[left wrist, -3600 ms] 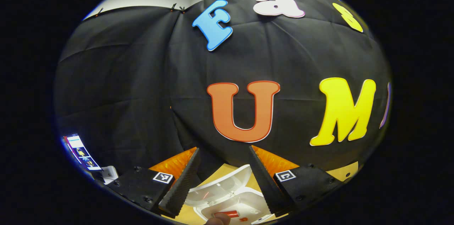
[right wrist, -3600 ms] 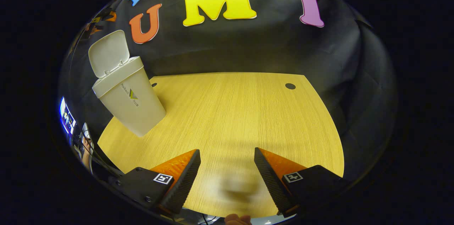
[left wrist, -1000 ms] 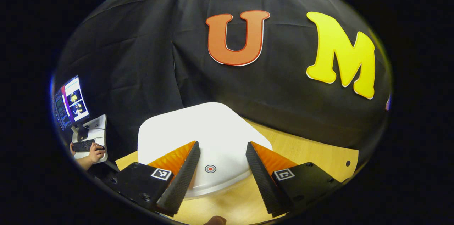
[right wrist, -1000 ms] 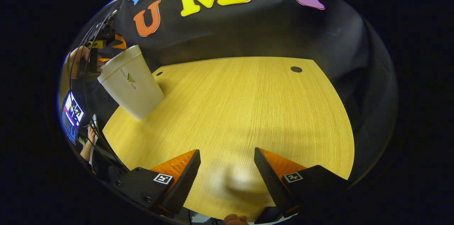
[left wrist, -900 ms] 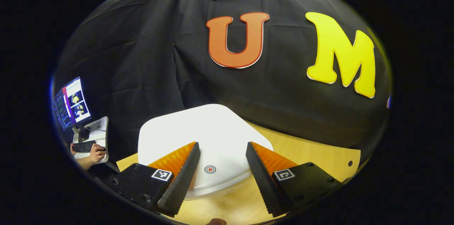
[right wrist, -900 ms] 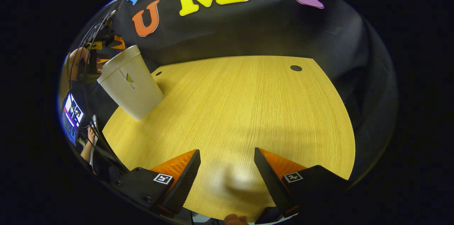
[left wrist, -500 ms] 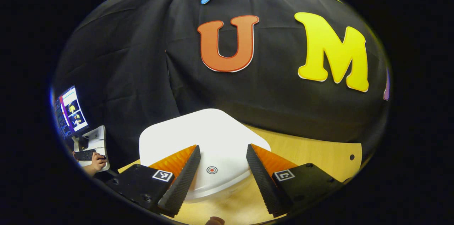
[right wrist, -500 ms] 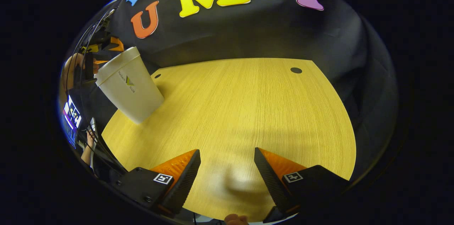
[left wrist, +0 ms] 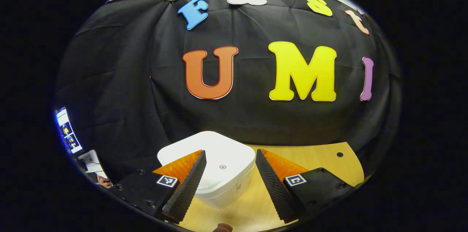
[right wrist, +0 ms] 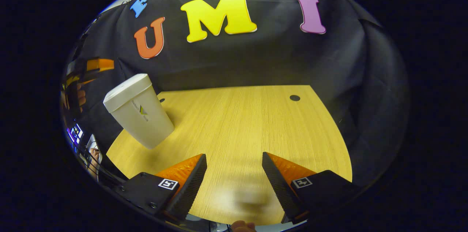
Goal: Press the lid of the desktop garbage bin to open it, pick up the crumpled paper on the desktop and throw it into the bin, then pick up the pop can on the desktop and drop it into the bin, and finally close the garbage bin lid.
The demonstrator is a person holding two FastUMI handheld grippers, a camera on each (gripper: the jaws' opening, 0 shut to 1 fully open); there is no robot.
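The white garbage bin (left wrist: 219, 188) stands on the wooden table (left wrist: 314, 159) with its lid (left wrist: 215, 151) down flat; a small red dot marks the lid's front. My left gripper (left wrist: 230, 173) hovers open above and in front of the bin, touching nothing. In the right gripper view the same bin (right wrist: 140, 117) stands at the table's far left with its lid (right wrist: 126, 91) shut. The left gripper (right wrist: 86, 71), held by a hand, hangs to the left of it. My right gripper (right wrist: 234, 182) is open over bare table (right wrist: 248, 122), nothing between its fingers.
A round cable hole (right wrist: 294, 98) sits near the table's far right corner. A monitor (left wrist: 67, 133) and a person's hand (right wrist: 95, 153) show beyond the table's left edge. Black cloth walls the table's back and right.
The bin lid, open 3.6 s ago, is down now. Over the last second my left gripper has pulled back and up from the lid. The right gripper barely shifted.
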